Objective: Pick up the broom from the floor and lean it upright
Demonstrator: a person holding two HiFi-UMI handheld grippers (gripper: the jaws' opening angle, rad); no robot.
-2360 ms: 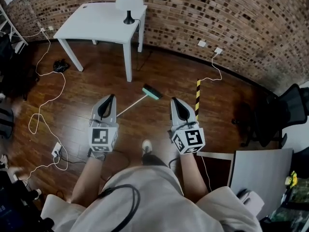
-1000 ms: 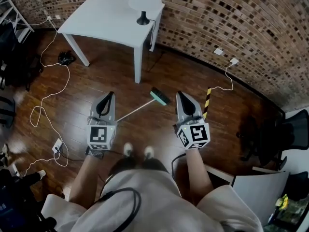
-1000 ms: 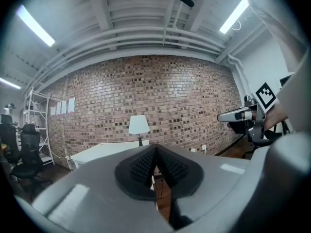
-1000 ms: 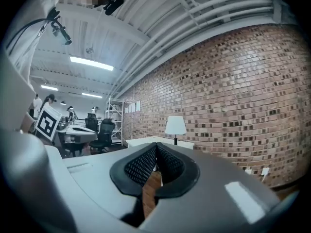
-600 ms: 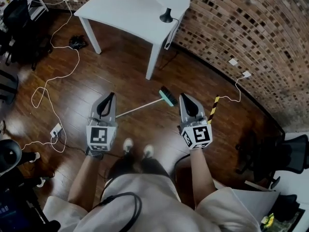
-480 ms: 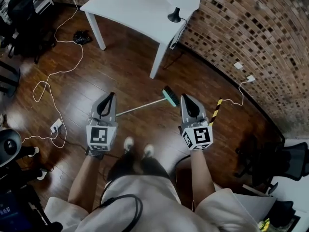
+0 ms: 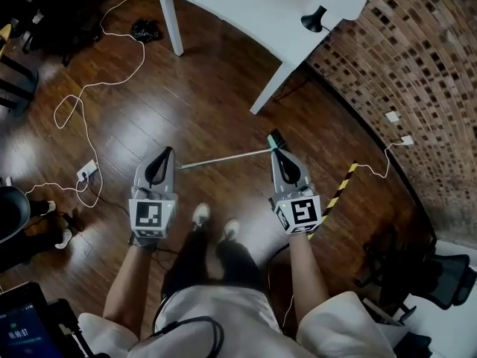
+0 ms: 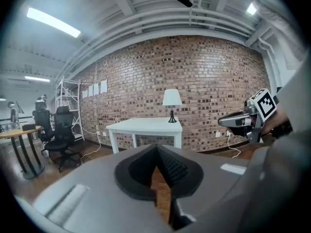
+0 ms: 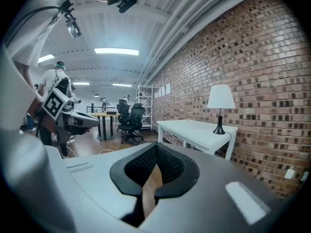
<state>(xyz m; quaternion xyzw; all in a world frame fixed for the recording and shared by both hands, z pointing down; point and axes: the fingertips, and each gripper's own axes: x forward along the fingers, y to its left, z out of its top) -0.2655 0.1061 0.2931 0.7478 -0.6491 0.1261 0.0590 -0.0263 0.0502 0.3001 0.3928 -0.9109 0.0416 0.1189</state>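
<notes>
The broom [image 7: 223,157] lies flat on the wooden floor, its thin pale handle running left to right in the head view. Its teal head [image 7: 276,138] peeks out just beyond my right gripper [image 7: 282,154], which covers part of it from above. That gripper is shut with nothing between its pads [image 9: 156,148]. My left gripper [image 7: 165,152] hovers at the handle's left end, also shut and empty [image 8: 156,147]. Both grippers are held out in front of the person's body and point slightly down. Neither gripper view shows the broom.
A white table [image 7: 246,6] with a lamp [image 7: 314,19] stands ahead against the curved brick wall [image 7: 425,73]. White cables [image 7: 82,110] and a power strip [image 7: 87,171] lie at the left. A yellow-black striped bar [image 7: 339,192] lies at the right, near an office chair [image 7: 440,282].
The person has stepped closer and both grippers have sunk toward the floor. The right gripper now overlaps the broom head. The broom has not moved, and both grippers stay shut.
</notes>
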